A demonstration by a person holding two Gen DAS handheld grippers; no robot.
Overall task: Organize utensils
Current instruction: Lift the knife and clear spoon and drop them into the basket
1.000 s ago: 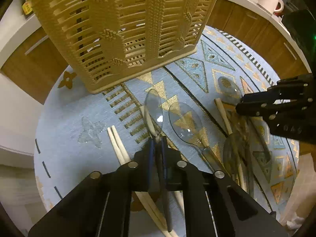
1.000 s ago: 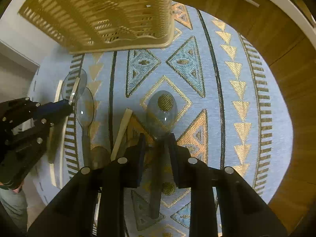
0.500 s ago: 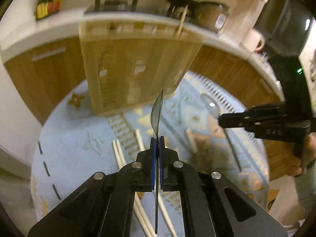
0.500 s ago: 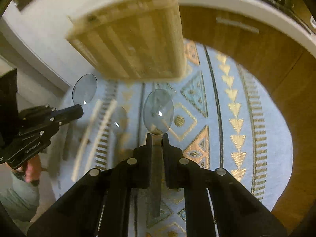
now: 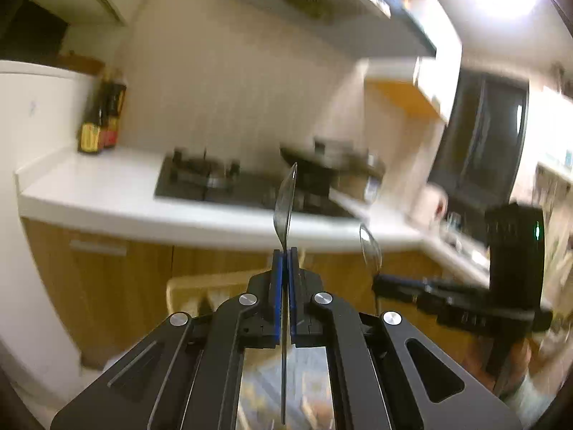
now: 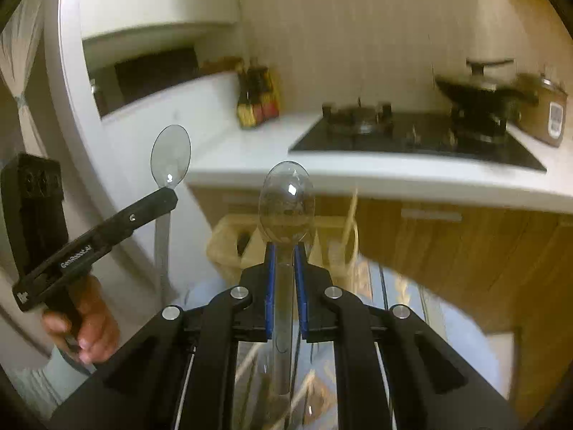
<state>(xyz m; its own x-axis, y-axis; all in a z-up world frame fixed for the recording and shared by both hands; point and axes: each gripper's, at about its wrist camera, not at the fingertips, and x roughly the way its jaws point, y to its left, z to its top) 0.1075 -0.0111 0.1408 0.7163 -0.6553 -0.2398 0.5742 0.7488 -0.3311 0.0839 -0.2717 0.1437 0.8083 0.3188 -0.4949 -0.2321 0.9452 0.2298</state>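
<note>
My left gripper (image 5: 284, 251) is shut on a clear plastic spoon (image 5: 285, 200), seen edge-on, bowl pointing up. My right gripper (image 6: 285, 245) is shut on another clear spoon (image 6: 286, 204), bowl up and facing me. Both are lifted high above the table. The beige slatted utensil basket (image 6: 229, 233) stands below and beyond the grippers; it also shows in the left wrist view (image 5: 200, 286). The right gripper with its spoon (image 5: 370, 251) appears at the right of the left wrist view. The left gripper with its spoon (image 6: 171, 157) appears at the left of the right wrist view.
A white counter (image 6: 394, 175) with a black gas hob (image 6: 412, 136), pans and sauce bottles (image 6: 258, 100) lies beyond. Wooden cabinet fronts (image 6: 447, 243) stand under it. The blue patterned table mat (image 6: 458, 329) lies below, with chopsticks partly hidden behind the right gripper.
Both grippers closed on spoons lying on the mat, then lifted them and tilted upward, so the views now face the counter instead of the table.
</note>
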